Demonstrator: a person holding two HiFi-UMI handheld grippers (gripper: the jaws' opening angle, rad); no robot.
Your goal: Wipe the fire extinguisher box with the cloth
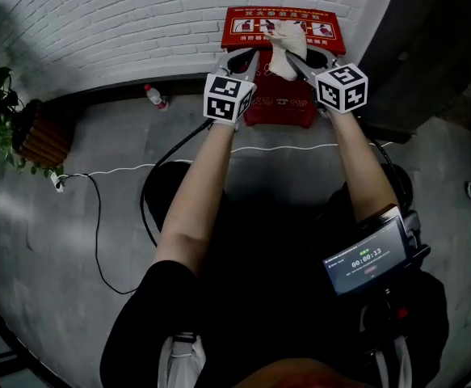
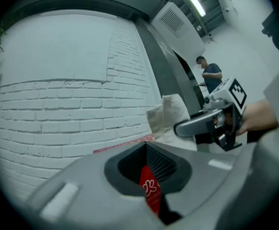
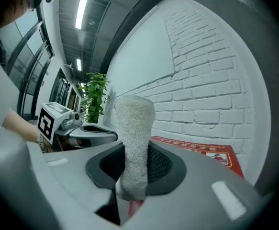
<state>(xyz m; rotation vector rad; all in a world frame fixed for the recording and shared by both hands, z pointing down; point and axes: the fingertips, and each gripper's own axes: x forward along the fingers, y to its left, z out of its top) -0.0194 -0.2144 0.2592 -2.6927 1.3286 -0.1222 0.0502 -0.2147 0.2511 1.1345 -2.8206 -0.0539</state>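
The red fire extinguisher box (image 1: 280, 102) stands on the floor against a white brick wall. A whitish cloth (image 1: 287, 48) hangs over the box's top, with my right gripper (image 1: 298, 60) shut on it. In the right gripper view the cloth (image 3: 135, 143) sticks up between the closed jaws, and the box's printed red top (image 3: 201, 150) lies beyond it. My left gripper (image 1: 246, 56) hovers just left of the cloth, shut with nothing in it. Through the slit of its closed jaws the left gripper view shows a strip of the red box (image 2: 150, 190), with the cloth (image 2: 171, 113) to the right.
A plastic bottle (image 1: 156, 97) lies at the wall's foot, left of the box. A potted plant (image 1: 5, 95) stands far left. White and black cables (image 1: 130, 170) run over the grey floor. A screen device (image 1: 368, 257) hangs at my waist. A person (image 2: 210, 74) stands far off.
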